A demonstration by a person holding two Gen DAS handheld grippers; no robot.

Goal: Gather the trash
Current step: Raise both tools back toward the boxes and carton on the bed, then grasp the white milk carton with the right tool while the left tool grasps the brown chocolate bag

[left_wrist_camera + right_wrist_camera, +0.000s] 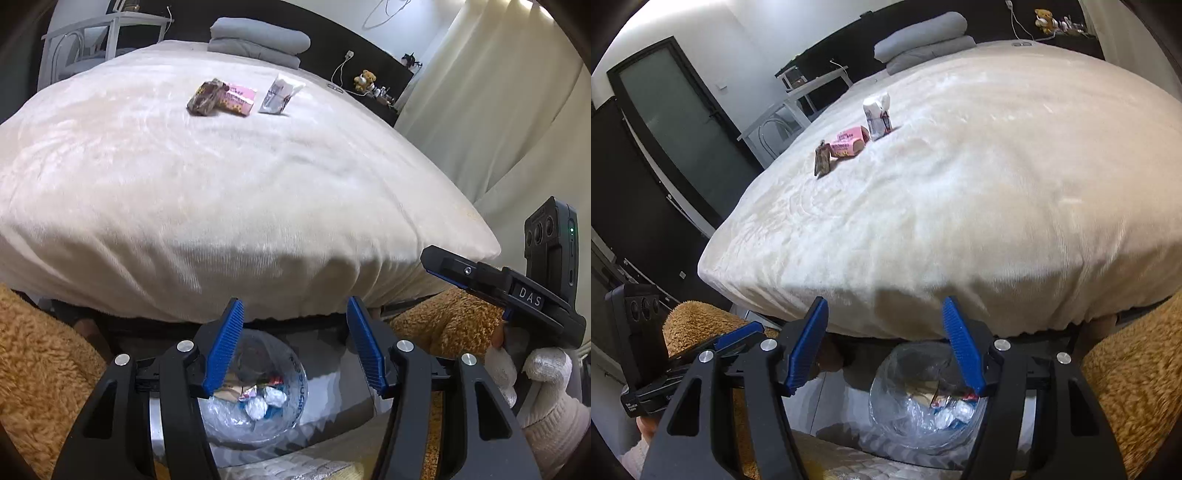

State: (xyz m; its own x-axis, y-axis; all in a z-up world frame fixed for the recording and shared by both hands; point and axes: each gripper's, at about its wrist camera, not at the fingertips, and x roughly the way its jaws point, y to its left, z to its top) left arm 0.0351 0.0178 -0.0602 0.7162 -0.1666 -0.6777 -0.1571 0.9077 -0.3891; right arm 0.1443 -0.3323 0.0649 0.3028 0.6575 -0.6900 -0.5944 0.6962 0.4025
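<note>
Three pieces of trash lie far out on the cream bed cover [184, 184]: a brown wrapper [204, 98], a pink snack box [238, 99] and a white packet [277, 94]. In the right wrist view they are the brown wrapper [822, 162], pink box [849, 142] and white packet [877, 116]. A bin lined with a clear bag [255, 398] holds crumpled trash below the bed's foot; it also shows in the right wrist view [923, 398]. My left gripper [295, 317] is open and empty above the bin. My right gripper [884, 317] is open and empty above it too.
Grey folded pillows [258, 38] lie at the bed's head. A white side table [107, 33] stands at the left, curtains [498, 110] at the right. A dark shelf with a teddy bear [365, 79] is behind. Brown fleece sleeves [37, 369] flank the grippers. A dark door [676, 122] is left.
</note>
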